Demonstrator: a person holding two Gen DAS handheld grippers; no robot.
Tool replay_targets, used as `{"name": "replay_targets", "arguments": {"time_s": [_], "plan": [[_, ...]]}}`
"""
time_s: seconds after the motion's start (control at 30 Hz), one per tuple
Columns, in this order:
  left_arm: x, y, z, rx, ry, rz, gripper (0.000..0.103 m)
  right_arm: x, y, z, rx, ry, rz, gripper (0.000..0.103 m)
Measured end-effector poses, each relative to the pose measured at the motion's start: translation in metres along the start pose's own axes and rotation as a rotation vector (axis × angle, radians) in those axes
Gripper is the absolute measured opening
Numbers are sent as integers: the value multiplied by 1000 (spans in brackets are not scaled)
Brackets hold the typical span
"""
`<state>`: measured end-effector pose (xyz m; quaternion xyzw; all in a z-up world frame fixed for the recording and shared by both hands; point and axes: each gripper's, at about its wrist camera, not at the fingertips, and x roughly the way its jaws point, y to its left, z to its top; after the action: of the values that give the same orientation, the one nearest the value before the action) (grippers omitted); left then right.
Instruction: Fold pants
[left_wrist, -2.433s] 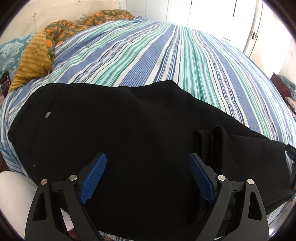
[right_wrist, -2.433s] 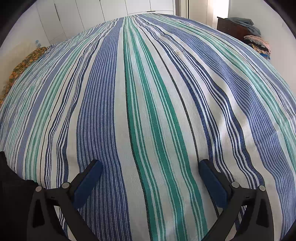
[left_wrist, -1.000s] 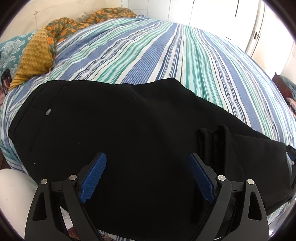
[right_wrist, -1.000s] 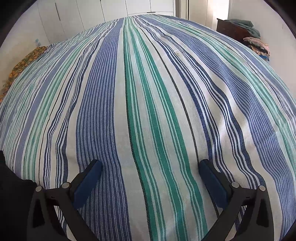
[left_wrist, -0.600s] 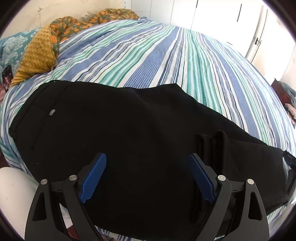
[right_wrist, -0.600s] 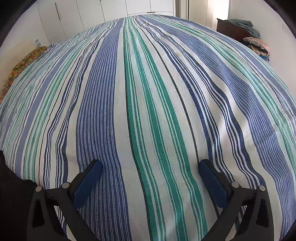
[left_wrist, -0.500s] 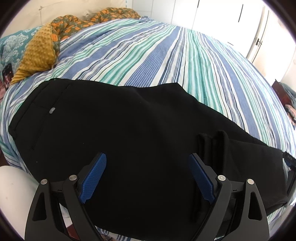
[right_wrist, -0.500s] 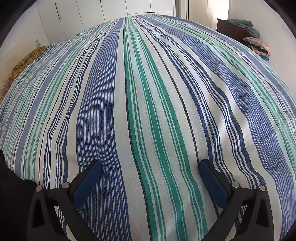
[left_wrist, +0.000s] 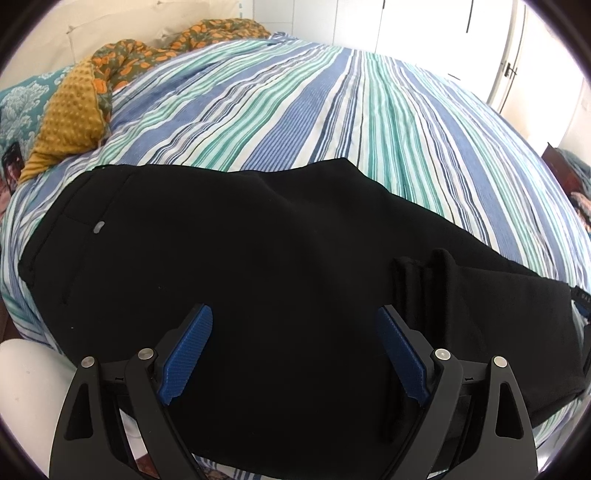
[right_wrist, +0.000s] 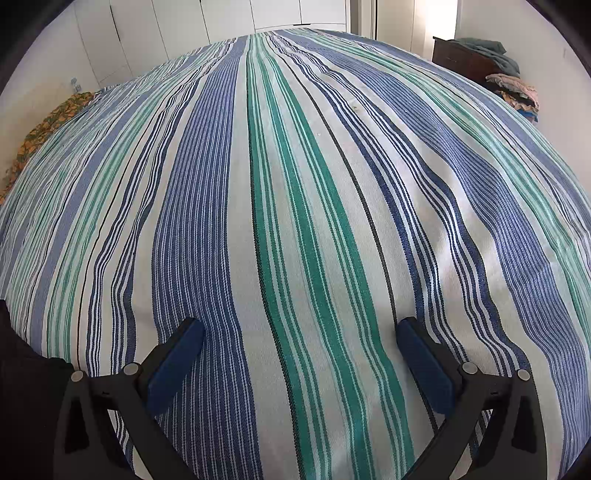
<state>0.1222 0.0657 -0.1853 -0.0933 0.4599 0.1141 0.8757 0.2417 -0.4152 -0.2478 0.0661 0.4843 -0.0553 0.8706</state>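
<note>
Little has moved since the earlier frames: in the left wrist view the bed has only drifted slightly within the frame, while the right wrist view matches them. From the left of the left wrist view, the black pants (left_wrist: 280, 258) lie flat on the striped bedspread (left_wrist: 332, 110), their long axis running from the waistband at the left edge, where a small grey button (left_wrist: 99, 227) shows, across to the hem at the right edge, which slopes down toward the lower right. A raised crease (left_wrist: 424, 273) stands in the cloth right of centre. The left gripper (left_wrist: 293, 325) hovers over the pants with its blue pads spread wide and nothing pinched. A mustard blanket (left_wrist: 70, 122) sits at the upper left. In the right wrist view, a corner of the pants (right_wrist: 22, 387) shows at the lower left, and the right gripper (right_wrist: 299, 339) is also spread wide over bare bedspread (right_wrist: 295, 184), gripping nothing.
</note>
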Motion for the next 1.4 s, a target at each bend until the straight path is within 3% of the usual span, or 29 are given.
{"name": "replay_targets", "arguments": {"time_s": [0.23,0.33,0.43,0.5,0.57,0.6,0.67,0.77,0.87,1.1,1.2,1.4], "plan": [[-2,-4,1,17,7,-5,91,0,0,0,0,0,0,103],[-16,11,15,-12,44,-81,91,0,0,0,1,0,0,103],[-44,70,44,-125,-29,-161,91,0,0,0,1,0,-1,103],[-57,124,63,-200,-86,-95,94,0,0,0,1,0,-1,103],[-60,181,76,-284,-112,37,95,0,0,0,1,0,-1,103],[-56,209,78,-330,-96,87,95,0,0,0,1,0,-1,103],[-38,255,78,-417,-14,117,95,0,0,0,2,0,-1,103],[-3,291,63,-515,110,46,95,0,0,0,2,0,-1,103],[29,294,48,-558,210,-99,95,0,0,0,2,0,-2,103],[40,265,59,-440,199,-314,90,0,1,0,3,0,-2,103],[63,252,66,-361,275,-253,91,-1,0,-1,3,-2,-4,103],[83,234,74,-333,289,-210,103,1,1,1,-2,11,-13,103]]}}
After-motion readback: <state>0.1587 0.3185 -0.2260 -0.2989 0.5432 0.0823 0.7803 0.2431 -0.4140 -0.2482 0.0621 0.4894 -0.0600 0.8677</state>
